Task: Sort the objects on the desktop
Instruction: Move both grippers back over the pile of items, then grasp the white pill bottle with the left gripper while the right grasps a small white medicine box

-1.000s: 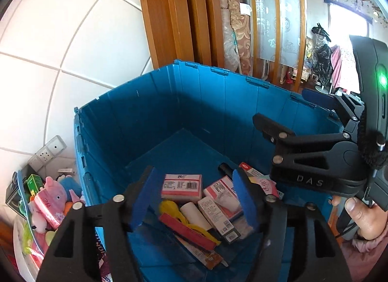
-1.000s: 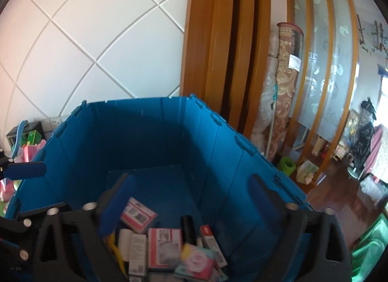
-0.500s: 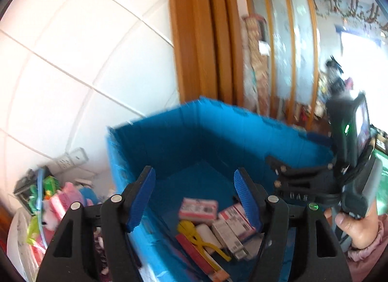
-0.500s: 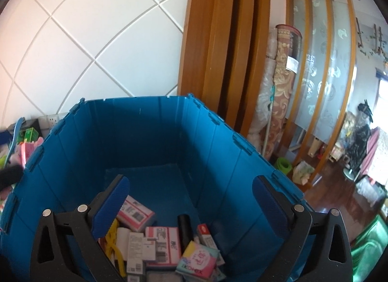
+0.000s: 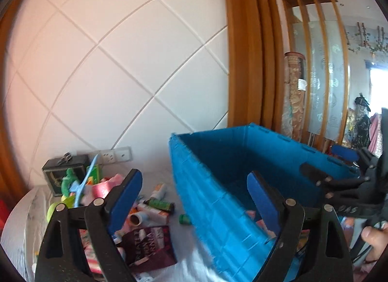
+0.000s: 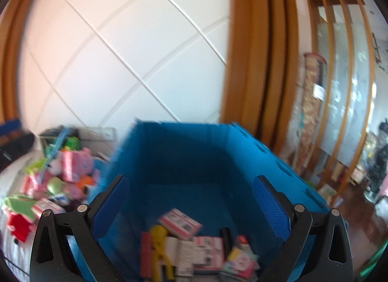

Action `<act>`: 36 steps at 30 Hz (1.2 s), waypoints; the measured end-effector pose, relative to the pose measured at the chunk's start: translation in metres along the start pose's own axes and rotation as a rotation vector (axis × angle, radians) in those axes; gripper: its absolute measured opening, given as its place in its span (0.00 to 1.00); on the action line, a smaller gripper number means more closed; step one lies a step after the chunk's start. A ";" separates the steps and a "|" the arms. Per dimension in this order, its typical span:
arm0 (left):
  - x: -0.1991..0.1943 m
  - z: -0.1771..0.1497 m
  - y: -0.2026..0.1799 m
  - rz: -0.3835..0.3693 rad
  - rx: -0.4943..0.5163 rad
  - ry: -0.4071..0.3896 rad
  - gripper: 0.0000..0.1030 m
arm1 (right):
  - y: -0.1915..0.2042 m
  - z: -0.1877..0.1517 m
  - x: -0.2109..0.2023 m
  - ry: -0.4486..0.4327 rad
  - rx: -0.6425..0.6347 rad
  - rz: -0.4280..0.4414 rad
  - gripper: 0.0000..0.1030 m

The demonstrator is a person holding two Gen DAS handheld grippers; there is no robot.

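A blue plastic crate [image 5: 208,199] stands on the table; it also shows in the right wrist view [image 6: 194,155], with small boxes [image 6: 180,223] and a yellow clip [image 6: 160,240] on its floor. My left gripper [image 5: 194,199] is open and empty, straddling the crate's left wall. My right gripper [image 6: 191,204] is open and empty above the crate; it shows at the right of the left wrist view [image 5: 344,189]. A pile of loose objects lies left of the crate: a dark red packet [image 5: 150,245], a green tube [image 5: 160,204], a pink plush toy [image 6: 72,163].
A white tiled wall [image 5: 121,75] with sockets [image 5: 116,154] stands behind the table. A dark box [image 5: 65,170] sits at the back left. A wooden door frame [image 5: 247,63] and a room beyond lie to the right.
Both grippers have swung left and pulled back from the crate. The left one now looks across the crate's left wall at the pile of objects. Both stay open.
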State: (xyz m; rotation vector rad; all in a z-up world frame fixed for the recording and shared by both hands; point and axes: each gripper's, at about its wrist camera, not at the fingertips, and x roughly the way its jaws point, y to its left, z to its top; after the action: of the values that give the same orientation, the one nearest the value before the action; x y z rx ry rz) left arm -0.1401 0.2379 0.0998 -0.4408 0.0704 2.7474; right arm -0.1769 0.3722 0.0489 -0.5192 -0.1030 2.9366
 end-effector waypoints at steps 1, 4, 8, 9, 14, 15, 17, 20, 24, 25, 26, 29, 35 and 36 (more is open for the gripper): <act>-0.003 -0.005 0.012 0.018 -0.005 0.016 0.86 | 0.010 0.003 -0.005 -0.013 -0.002 0.023 1.00; -0.014 -0.018 0.044 0.076 -0.008 0.043 0.86 | 0.044 0.009 -0.015 -0.040 -0.005 0.101 1.00; -0.021 -0.042 0.084 0.151 -0.008 0.108 0.86 | 0.086 0.010 -0.016 -0.036 -0.006 0.215 1.00; -0.022 -0.048 0.093 0.163 -0.017 0.126 0.86 | 0.100 0.008 -0.015 -0.028 -0.012 0.253 1.00; -0.030 -0.092 0.148 0.226 -0.113 0.222 0.86 | 0.163 -0.005 -0.004 0.022 -0.072 0.393 1.00; -0.031 -0.101 0.154 0.244 -0.122 0.241 0.86 | 0.175 -0.010 0.001 0.043 -0.083 0.415 1.00; -0.030 -0.123 0.170 0.276 -0.140 0.285 0.86 | 0.196 -0.023 0.013 0.096 -0.101 0.450 1.00; -0.025 -0.152 0.188 0.293 -0.169 0.347 0.86 | 0.224 -0.049 0.035 0.194 -0.128 0.490 1.00; -0.013 -0.191 0.201 0.302 -0.196 0.443 0.86 | 0.250 -0.092 0.061 0.329 -0.159 0.502 1.00; -0.009 -0.202 0.203 0.300 -0.201 0.465 0.86 | 0.255 -0.102 0.069 0.364 -0.168 0.504 1.00; -0.006 -0.210 0.204 0.300 -0.206 0.479 0.86 | 0.259 -0.113 0.076 0.401 -0.179 0.508 1.00; 0.008 -0.234 0.209 0.290 -0.220 0.518 0.86 | 0.261 -0.142 0.095 0.494 -0.191 0.517 1.00; 0.047 -0.274 0.212 0.258 -0.236 0.611 0.86 | 0.262 -0.191 0.132 0.633 -0.208 0.509 1.00; 0.052 -0.278 0.212 0.262 -0.230 0.624 0.86 | 0.261 -0.196 0.137 0.650 -0.208 0.507 1.00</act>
State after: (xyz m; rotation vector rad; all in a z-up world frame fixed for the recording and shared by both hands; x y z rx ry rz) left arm -0.1799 0.0284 -0.1823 -1.4283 -0.0367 2.7590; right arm -0.2734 0.1455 -0.2053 -1.7177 -0.2224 3.0368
